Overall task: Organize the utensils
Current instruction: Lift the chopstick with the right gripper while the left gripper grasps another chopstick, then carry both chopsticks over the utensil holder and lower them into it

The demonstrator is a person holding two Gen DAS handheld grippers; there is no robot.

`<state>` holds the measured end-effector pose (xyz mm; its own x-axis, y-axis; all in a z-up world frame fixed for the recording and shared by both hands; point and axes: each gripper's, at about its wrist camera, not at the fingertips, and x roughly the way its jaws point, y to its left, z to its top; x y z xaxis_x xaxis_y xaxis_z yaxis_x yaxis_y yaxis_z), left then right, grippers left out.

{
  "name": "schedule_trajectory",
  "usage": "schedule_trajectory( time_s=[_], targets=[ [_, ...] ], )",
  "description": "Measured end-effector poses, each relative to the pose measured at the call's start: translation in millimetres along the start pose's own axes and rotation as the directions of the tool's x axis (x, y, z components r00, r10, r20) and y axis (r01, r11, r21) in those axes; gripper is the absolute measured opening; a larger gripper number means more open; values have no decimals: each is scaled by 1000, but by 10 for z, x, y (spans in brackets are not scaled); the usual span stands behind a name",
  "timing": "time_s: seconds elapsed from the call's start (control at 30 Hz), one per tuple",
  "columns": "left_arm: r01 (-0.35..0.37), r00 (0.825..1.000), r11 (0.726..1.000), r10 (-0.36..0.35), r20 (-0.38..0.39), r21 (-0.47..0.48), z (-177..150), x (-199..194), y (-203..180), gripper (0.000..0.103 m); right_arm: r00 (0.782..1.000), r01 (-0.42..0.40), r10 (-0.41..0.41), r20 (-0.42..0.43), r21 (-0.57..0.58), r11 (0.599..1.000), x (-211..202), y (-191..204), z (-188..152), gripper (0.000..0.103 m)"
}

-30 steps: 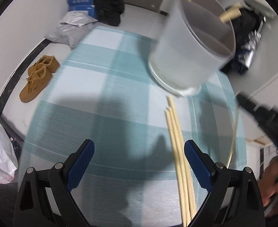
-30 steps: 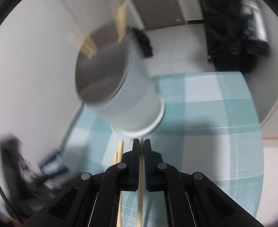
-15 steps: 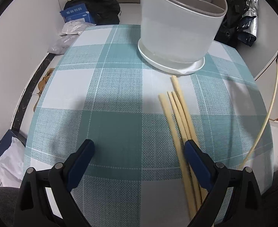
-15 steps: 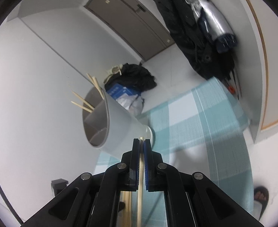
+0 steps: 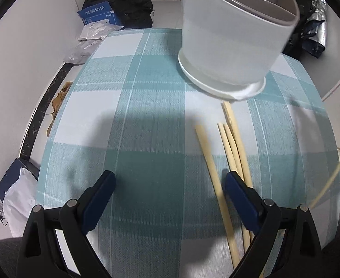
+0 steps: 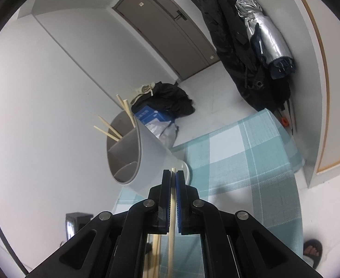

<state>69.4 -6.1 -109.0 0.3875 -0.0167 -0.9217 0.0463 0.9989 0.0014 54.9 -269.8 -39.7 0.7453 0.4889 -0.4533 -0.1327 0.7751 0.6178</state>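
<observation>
A white divided utensil holder (image 5: 234, 34) stands on the teal checked tablecloth (image 5: 146, 120); in the right wrist view the holder (image 6: 146, 159) has several chopsticks (image 6: 111, 129) sticking out of its far compartment. Several loose chopsticks (image 5: 230, 148) lie on the cloth in front of it. My left gripper (image 5: 170, 185) is open and empty, low over the cloth, its right finger above the loose chopsticks. My right gripper (image 6: 173, 180) is shut on one chopstick (image 6: 171, 222), held up in the air beside the holder; that chopstick shows at the left wrist view's right edge (image 5: 332, 180).
On the floor beyond the table are a black bag (image 5: 133, 7), a blue box (image 5: 98, 16) and plastic packets (image 5: 86, 44). Brown shoes (image 5: 58, 99) lie left of the table. Coats and a silver umbrella (image 6: 265, 37) hang by the door.
My right gripper has risen and tilted up with the chopstick, bringing the holder's opening into view. My left gripper has shifted slightly left over the cloth, still open.
</observation>
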Motion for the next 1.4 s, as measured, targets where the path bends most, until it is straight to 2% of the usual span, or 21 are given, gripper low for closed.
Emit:
schedule_trajectory(
  time_s=[0.1, 0.2, 0.27, 0.3, 0.37, 0.43, 0.53, 0.67, 0.8, 0.9, 0.93, 1.1, 1.2, 1.33, 1.4],
  targets=[
    [3, 1000, 1000, -3, 7, 9, 81, 40, -19, 89, 1000, -1, 1, -6, 6, 1000, -3, -12, -7, 3],
    [5, 1000, 1000, -5, 1, 6, 191, 61, -41, 72, 1000, -2, 3, -9, 23, 1000, -10, -43, -7, 3],
    [7, 1000, 1000, -7, -7, -3, 215, 35, -69, 50, 1000, 0, 0, -4, 24, 1000, -27, -52, 3, 3],
    [6, 1000, 1000, -6, -12, -6, 238, 42, -72, 45, 1000, 0, 0, -2, 24, 1000, -35, -52, 8, 3],
    [8, 1000, 1000, -8, -21, -8, 264, 45, -94, 18, 1000, -1, 1, 4, 24, 1000, -49, -57, 21, 3],
    [15, 999, 1000, -15, -39, -7, 281, 56, -133, 5, 1000, -3, 3, 5, 25, 1000, -54, -62, 26, 3],
    [4, 999, 1000, -2, -42, 26, 307, 71, -195, 3, 1000, -2, 2, 2, 20, 1000, -53, -51, 18, 3],
    [50, 999, 999, -50, -21, 3, 332, -10, -165, 3, 1000, 12, -12, -7, 3, 1000, -61, -20, -26, 3],
    [136, 988, 990, -133, 79, -32, 310, -304, -106, 2, 1000, 21, -21, -2, -28, 999, -107, 47, -70, 4],
    [187, 962, 982, -180, 204, -13, 248, -627, -88, 2, 1000, 27, -26, 15, -69, 997, -159, 156, -95, 3],
    [214, 947, 977, -207, 247, -3, 216, -751, -66, 2, 999, 31, -29, 21, -89, 996, -178, 209, -104, 3],
    [262, 894, 965, -253, 369, 27, 211, -1095, 15, 2, 997, 65, -58, 43, -189, 980, -249, 493, -186, 3],
    [352, 842, 935, -337, 420, 45, 210, -1221, 111, 2, 996, 75, -65, 53, -224, 972, -284, 634, -239, 3],
    [360, 827, 930, -354, 436, 72, 165, -1318, 118, 2, 996, 69, -52, 68, -277, 958, -335, 811, -322, 3],
    [341, 833, 937, -340, 437, 80, 137, -1334, 113, 2, 996, 74, -54, 76, -299, 951, -349, 897, -363, 3]
  ],
)
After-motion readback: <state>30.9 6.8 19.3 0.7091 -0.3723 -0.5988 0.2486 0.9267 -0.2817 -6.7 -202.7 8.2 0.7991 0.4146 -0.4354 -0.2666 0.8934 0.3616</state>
